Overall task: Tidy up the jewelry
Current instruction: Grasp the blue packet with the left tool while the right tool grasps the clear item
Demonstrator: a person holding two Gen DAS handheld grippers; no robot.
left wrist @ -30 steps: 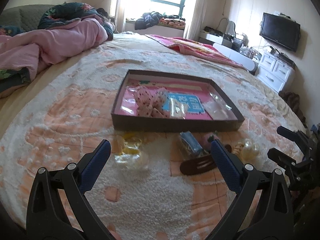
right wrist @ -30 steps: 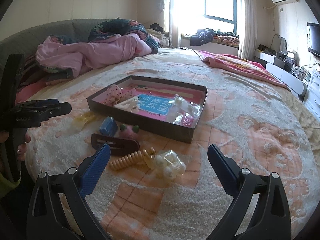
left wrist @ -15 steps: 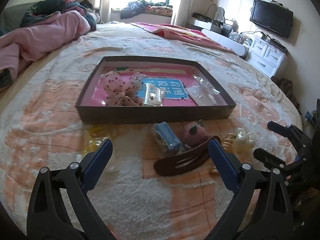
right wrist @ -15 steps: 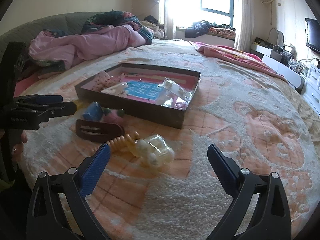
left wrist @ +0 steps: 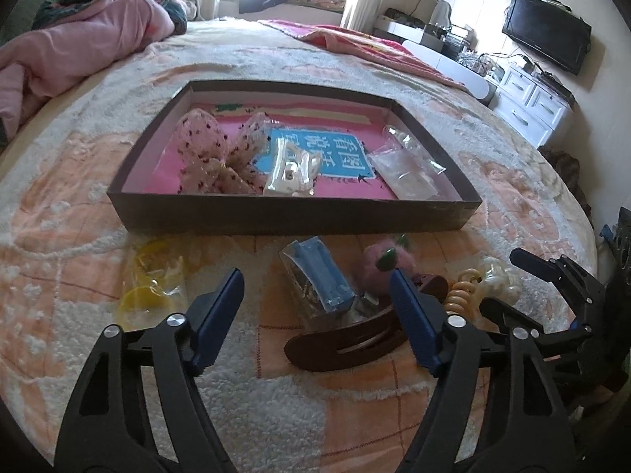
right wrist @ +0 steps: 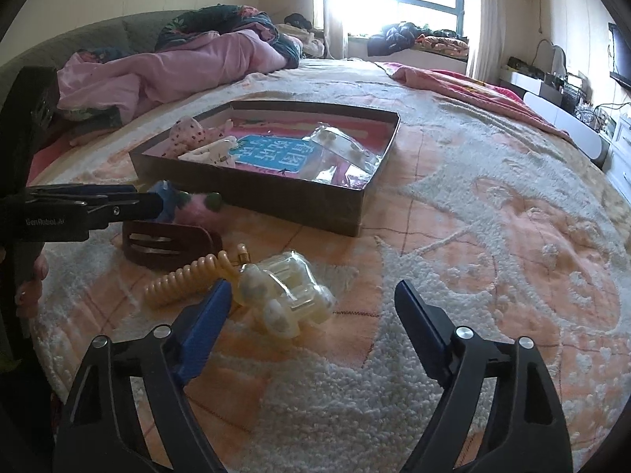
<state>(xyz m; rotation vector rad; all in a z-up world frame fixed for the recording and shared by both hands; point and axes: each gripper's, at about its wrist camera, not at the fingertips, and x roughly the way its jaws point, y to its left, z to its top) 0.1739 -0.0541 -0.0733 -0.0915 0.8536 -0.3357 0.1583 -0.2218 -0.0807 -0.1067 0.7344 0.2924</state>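
On the peach-and-cream bedspread point(left wrist: 244, 414), seen from the left wrist camera, a shallow dark tray point(left wrist: 292, 216) lay at twelve o'clock, with loose accessories strung along its near wall. At ten o'clock of the left gripper point(left wrist: 317, 309) sat a clear bag of yellow hair ties point(left wrist: 152, 287), apart from the rest. The left gripper's jaws stood wide open and held nothing; between its blue fingertips point(left wrist: 221, 307) lay a packet with a blue clip point(left wrist: 319, 278), and just beyond the right fingertip a pink fuzzy ornament point(left wrist: 382, 264). A brown hair clip point(left wrist: 347, 347) lay beside that fingertip at four o'clock of the packet, one end hidden behind the finger. Farther right came a gold spiral hair tie point(left wrist: 461, 293), touching a bag of pearly clips point(left wrist: 497, 276).

Inside the tray, left to right, were a dotted pink scrunchie point(left wrist: 213, 149), a small clear packet point(left wrist: 292, 171) on a blue printed card point(left wrist: 315, 153), and a flat clear bag point(left wrist: 406, 165) by the right wall.

In the right wrist view, the right gripper point(right wrist: 311, 311) hung low over the bedspread, jaws wide apart and empty; the bag of pearly clips lay just ahead of its left fingertip point(right wrist: 205, 323) at eleven o'clock, and the tray sat at twelve o'clock.
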